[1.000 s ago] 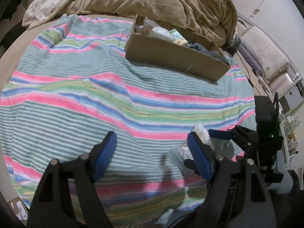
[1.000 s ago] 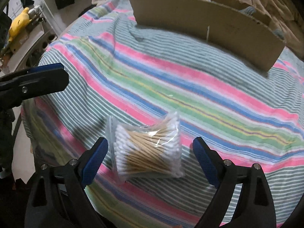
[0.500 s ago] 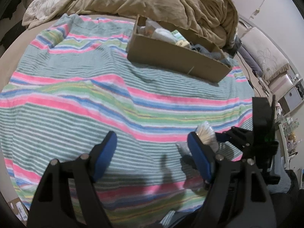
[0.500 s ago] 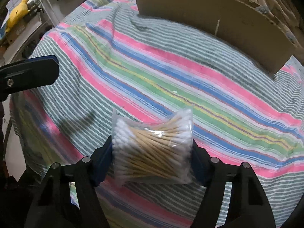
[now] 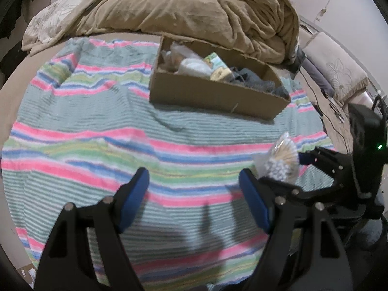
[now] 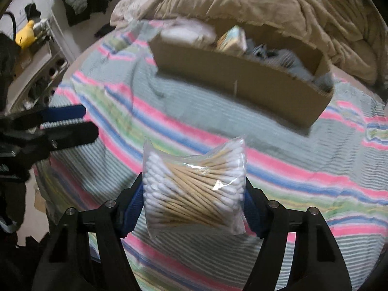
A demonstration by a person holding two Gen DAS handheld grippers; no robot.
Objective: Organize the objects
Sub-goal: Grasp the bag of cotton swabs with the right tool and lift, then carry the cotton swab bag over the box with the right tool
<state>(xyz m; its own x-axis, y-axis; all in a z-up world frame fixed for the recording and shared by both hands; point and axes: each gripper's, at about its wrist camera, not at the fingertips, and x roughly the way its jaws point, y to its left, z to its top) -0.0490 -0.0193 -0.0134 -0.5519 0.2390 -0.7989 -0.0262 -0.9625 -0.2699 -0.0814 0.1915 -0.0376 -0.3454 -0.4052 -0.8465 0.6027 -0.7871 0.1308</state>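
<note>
- Striped blanket [image 5: 97, 131] covers one bed; one cardboard box [image 6: 242, 82] holds perhaps four items.
- Right gripper [image 6: 194, 194] clamps one cotton swab bag [image 6: 194, 184] above the blanket.
- Left gripper [image 5: 194, 194] spread, holding nothing.

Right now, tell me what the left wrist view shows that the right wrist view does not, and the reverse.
Only the left wrist view shows the open left gripper head-on, nothing between its blue pads, and a beige flowered cushion. Only the right wrist view shows the wooden sticks inside the clear bag of cotton swabs clamped in the right gripper, and a yellow plush toy. Both show the brown cardboard box, striped blanket and tan duvet.
</note>
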